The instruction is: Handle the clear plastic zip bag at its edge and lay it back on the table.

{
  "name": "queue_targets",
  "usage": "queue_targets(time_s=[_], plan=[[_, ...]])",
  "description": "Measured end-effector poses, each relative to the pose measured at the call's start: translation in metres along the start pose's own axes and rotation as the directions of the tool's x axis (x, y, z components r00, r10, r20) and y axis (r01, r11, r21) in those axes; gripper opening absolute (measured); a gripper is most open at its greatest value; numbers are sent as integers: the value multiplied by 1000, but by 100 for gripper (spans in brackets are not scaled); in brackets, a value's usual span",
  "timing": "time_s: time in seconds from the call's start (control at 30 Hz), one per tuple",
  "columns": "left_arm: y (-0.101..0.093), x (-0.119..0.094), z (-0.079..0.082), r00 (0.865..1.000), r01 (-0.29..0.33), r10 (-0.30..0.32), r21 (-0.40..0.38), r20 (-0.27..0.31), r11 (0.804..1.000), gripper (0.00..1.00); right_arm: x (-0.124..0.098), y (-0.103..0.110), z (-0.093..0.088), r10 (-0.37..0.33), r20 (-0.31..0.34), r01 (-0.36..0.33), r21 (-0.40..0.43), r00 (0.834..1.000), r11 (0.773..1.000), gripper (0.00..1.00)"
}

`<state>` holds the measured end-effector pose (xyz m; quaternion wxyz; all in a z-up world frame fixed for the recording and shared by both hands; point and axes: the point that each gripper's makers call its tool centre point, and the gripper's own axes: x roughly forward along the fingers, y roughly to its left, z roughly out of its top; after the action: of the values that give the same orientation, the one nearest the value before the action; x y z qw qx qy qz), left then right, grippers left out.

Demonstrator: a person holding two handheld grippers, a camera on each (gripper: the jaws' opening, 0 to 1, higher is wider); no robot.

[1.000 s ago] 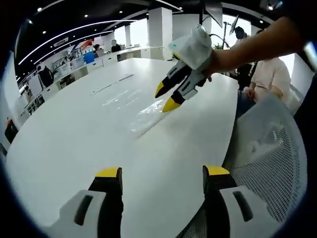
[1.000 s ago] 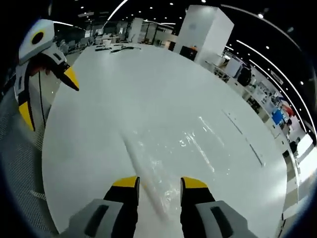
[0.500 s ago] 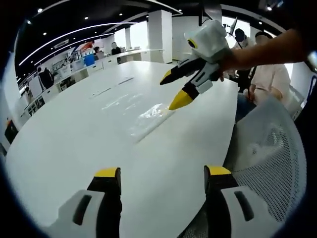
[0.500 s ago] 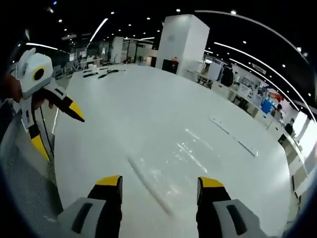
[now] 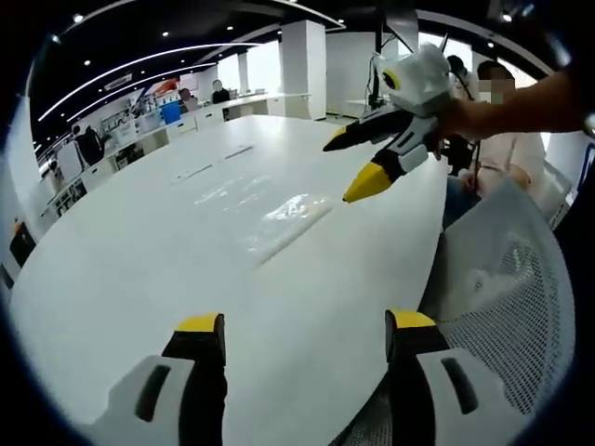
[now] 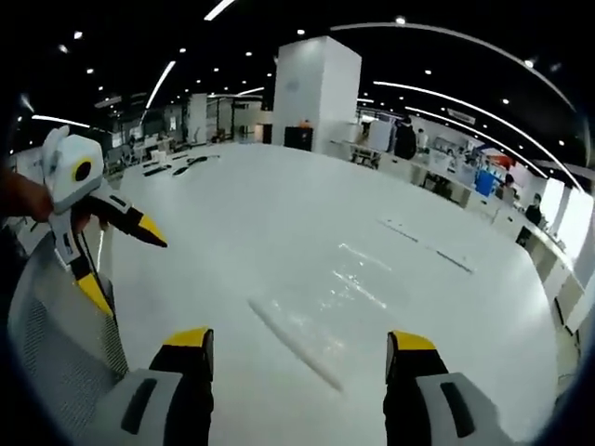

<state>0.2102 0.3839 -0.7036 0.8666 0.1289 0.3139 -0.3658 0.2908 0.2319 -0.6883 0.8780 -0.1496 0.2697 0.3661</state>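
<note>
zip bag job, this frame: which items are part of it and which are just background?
In the job:
- clear zip bag, flat on the white table
- right gripper, open, lifted clear of the bag
- left gripper, open, at the table's edge

Just around:
- mesh chair
- flat strips farther along the table
- white pillar

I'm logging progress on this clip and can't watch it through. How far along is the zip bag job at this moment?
It looks essentially done. The clear plastic zip bag lies flat on the white table, touched by neither gripper. The right gripper hovers above and beside the bag's edge, jaws open and empty. The left gripper is open too, off by the mesh chair. Nothing is in hand; little seems left.
</note>
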Motion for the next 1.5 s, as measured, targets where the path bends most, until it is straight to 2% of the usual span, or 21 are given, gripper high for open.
queue_targets(time_s=[0.3,0.57,0.93,1.03,1.13,1.23,1.5], plan=[[1,-2,0,1000,-5,5,-4,10,1000,70,-13,10,6,-12,44,10,45,999,999,81],[1,-4,-3,1000,-17,18,-16,20,1000,72,-22,11,-1,-21,62,16,82,998,997,86],[0,-9,-3,999,-27,28,-31,41,999,77,-36,23,-2,-40,103,27,130,994,991,90],[-3,-12,0,998,-29,30,-27,56,999,78,-38,24,-7,-46,107,32,134,993,990,91],[1,-14,3,995,-53,55,-30,88,998,84,-43,27,-8,-56,117,39,141,992,989,91],[0,-17,8,990,-49,57,-66,130,997,89,-49,27,-7,-79,145,54,166,986,985,92],[-1,-20,1,990,-52,62,-87,128,995,92,-61,25,-12,-133,156,99,212,979,972,92]])
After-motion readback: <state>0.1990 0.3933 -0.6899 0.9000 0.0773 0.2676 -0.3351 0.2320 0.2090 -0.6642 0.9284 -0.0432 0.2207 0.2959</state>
